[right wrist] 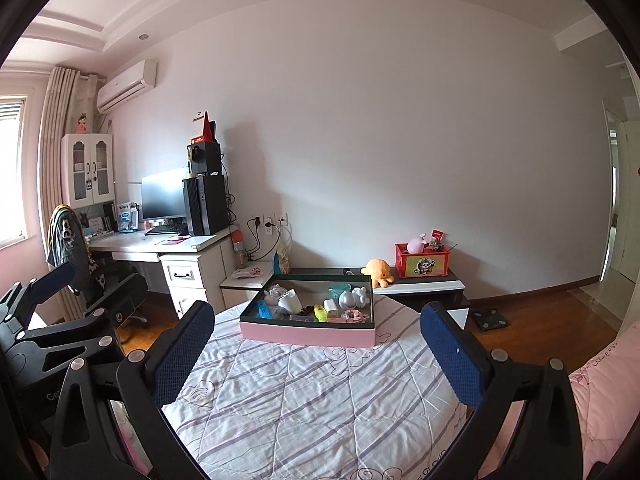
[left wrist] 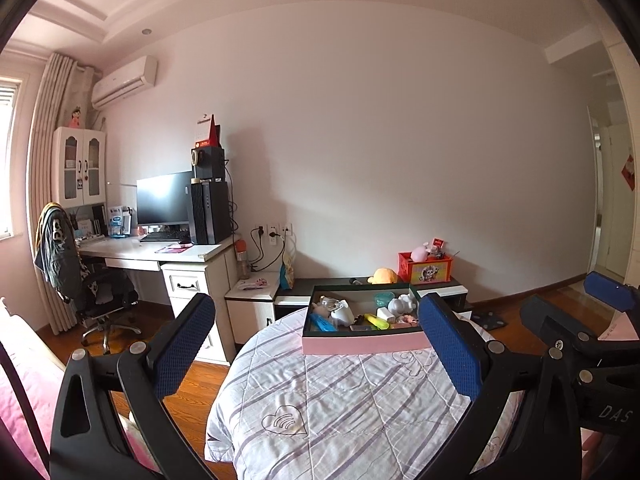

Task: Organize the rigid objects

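- left tool (left wrist: 316,344) is wide open, nothing btwn the blue pads, just hanging over the striped quilt (left wrist: 340,400) on the bed
- right tool (right wrist: 318,350) same deal, spread wide & empty, also above the quilt
- the pink box (right wrist: 308,334) w/ dark inner walls sits on the far end of the bed, straight ahead of both tools & well apart from the fingertips. In the left view it's a bit right of center, its right end tucked behind the right pad
- inside the box: a jumble of small rigid stuff, e.g. white cup-ish thing (right wrist: 290,300), yellow highlighter (left wrist: 376,321), blue item (left wrist: 322,322), silver/white figure (right wrist: 352,298). Too small to ID most of it
- right tool shows at the right edge of the left view, so the two are side by side
- behind the box: low cabinet w/ an orange plush (right wrist: 378,272) and a red crate (right wrist: 422,260)
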Demonstrator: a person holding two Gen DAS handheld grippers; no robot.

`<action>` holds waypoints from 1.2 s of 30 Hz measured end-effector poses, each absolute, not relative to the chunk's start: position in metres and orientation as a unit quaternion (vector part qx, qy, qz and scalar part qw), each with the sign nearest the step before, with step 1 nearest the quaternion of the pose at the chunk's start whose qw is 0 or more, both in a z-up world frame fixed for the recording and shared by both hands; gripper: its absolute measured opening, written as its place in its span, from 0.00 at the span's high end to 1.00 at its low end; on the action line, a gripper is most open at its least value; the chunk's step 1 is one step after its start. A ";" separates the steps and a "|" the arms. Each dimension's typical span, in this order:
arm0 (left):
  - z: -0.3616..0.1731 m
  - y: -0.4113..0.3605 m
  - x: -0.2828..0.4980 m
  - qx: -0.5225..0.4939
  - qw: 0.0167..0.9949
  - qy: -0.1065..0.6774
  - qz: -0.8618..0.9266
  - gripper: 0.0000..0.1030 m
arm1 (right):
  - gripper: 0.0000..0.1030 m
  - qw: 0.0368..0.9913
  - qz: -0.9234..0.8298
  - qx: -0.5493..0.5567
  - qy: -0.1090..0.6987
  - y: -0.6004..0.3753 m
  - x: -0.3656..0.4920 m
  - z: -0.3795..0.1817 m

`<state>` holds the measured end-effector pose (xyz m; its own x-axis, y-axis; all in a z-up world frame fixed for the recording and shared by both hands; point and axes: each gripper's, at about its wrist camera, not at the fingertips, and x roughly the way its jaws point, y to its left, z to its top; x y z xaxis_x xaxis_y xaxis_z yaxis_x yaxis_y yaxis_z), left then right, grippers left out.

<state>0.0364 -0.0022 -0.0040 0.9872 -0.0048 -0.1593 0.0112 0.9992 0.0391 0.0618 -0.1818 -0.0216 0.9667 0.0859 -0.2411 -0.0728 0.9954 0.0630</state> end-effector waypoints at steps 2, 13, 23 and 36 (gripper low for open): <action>-0.003 -0.002 0.032 0.017 0.997 0.079 -0.006 0.00 | 0.00 0.992 0.039 0.026 0.117 -0.181 0.055 -0.019; 0.000 -0.001 0.022 0.011 0.997 0.070 -0.006 0.00 | 0.00 0.993 0.038 0.021 0.105 -0.177 0.038 -0.015; 0.000 0.000 0.020 0.009 0.998 0.069 -0.001 0.00 | 0.00 0.993 0.041 0.018 0.107 -0.177 0.041 -0.014; -0.003 0.000 0.021 0.020 0.998 0.062 0.004 0.00 | 0.00 0.993 0.040 0.018 0.112 -0.177 0.044 -0.016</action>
<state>0.0207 -0.0003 -0.0031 0.9923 0.0107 -0.1234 -0.0056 0.9991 0.0410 0.0438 -0.1767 -0.0157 0.9718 0.0826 -0.2210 -0.0745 0.9962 0.0445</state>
